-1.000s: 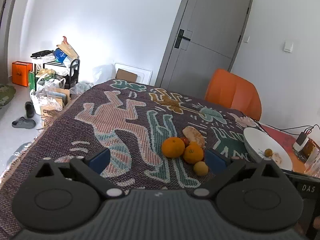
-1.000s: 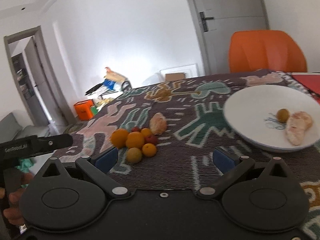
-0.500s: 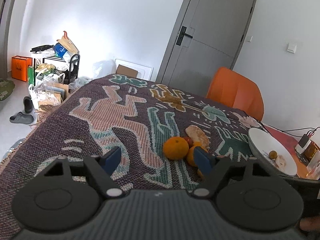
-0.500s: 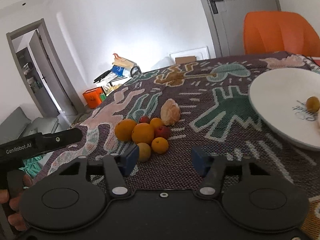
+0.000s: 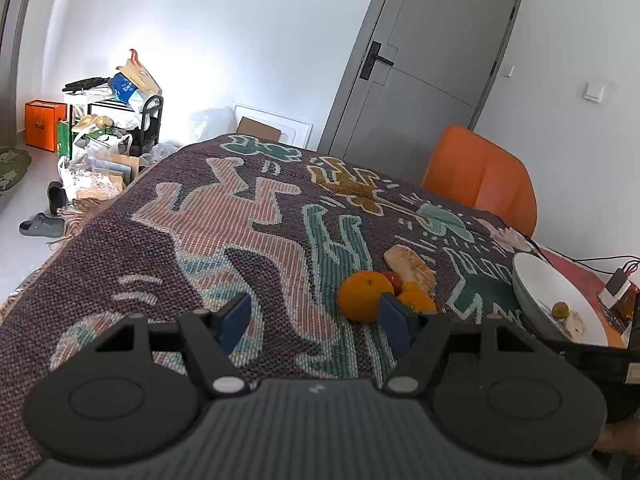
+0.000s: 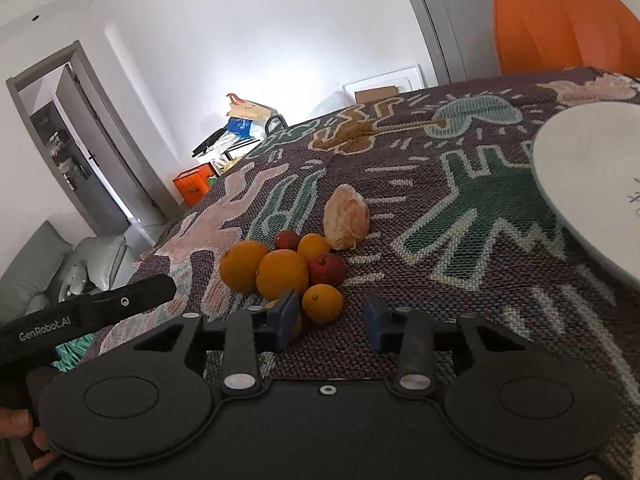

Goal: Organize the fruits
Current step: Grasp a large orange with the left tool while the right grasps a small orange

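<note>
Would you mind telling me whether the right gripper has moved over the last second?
Yes. The right gripper has advanced toward the fruit pile and swung left: the white plate has slid to the right edge of its view, and the jaws have narrowed.

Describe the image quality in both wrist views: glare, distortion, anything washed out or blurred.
Left wrist view: strong fisheye bending of the door, blown-out glare on the wall above the cluttered shelf; the fruit pile is sharp. Right wrist view: heavier tilt and curvature, the same wall glare, the white plate nearly washed out at the frame edge, and the open right tongs dark and close.
</note>
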Demonstrator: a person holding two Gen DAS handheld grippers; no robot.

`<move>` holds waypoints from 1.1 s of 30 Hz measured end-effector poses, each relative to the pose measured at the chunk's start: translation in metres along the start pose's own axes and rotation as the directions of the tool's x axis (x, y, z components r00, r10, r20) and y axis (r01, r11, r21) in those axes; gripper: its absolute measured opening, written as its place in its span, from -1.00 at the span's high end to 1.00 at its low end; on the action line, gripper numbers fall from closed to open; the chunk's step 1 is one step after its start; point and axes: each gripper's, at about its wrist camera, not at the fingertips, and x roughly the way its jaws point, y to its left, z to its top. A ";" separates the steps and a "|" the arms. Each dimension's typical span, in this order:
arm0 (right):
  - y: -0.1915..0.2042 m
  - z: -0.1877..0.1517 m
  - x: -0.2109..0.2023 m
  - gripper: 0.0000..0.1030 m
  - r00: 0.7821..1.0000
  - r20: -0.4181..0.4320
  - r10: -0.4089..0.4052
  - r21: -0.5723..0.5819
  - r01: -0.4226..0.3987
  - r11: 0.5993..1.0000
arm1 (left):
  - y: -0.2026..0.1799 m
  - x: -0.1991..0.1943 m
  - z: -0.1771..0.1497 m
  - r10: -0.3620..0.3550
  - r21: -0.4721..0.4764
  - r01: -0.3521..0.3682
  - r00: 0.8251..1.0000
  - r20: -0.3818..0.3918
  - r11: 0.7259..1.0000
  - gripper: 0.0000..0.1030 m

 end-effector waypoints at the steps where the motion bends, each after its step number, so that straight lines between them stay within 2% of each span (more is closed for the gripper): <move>1: -0.001 0.000 0.001 0.51 1.000 -0.001 0.002 -0.001 -0.002 1.000 | -0.001 0.002 0.001 -0.002 -0.001 0.002 1.000 -0.002 1.000 -0.34; 2: -0.002 0.000 0.002 0.59 1.000 -0.003 0.010 0.006 -0.010 1.000 | -0.002 0.004 0.001 -0.003 0.000 0.003 1.000 -0.003 1.000 -0.34; 15: -0.019 0.003 -0.023 0.60 0.999 0.051 -0.001 0.046 -0.001 0.999 | -0.020 0.033 0.006 -0.035 -0.001 0.035 0.999 -0.032 0.999 -0.09; 19: -0.022 0.004 -0.030 0.60 0.998 0.067 -0.010 0.043 0.007 0.999 | -0.025 0.042 0.007 -0.044 -0.005 0.044 0.998 -0.044 0.999 -0.08; 24: -0.025 0.003 -0.038 0.60 0.996 0.080 -0.025 0.029 0.023 0.999 | -0.019 0.053 0.004 -0.064 -0.092 0.057 0.995 -0.080 0.994 0.18; 27: -0.028 0.002 -0.041 0.60 0.996 0.083 -0.029 0.036 0.026 0.999 | -0.020 0.052 0.004 -0.063 -0.101 0.055 0.995 -0.081 0.993 0.27; 33: -0.033 0.002 -0.050 0.60 0.993 0.109 -0.034 0.045 0.029 0.999 | -0.028 0.036 0.008 -0.062 -0.076 0.058 0.997 -0.050 0.995 0.28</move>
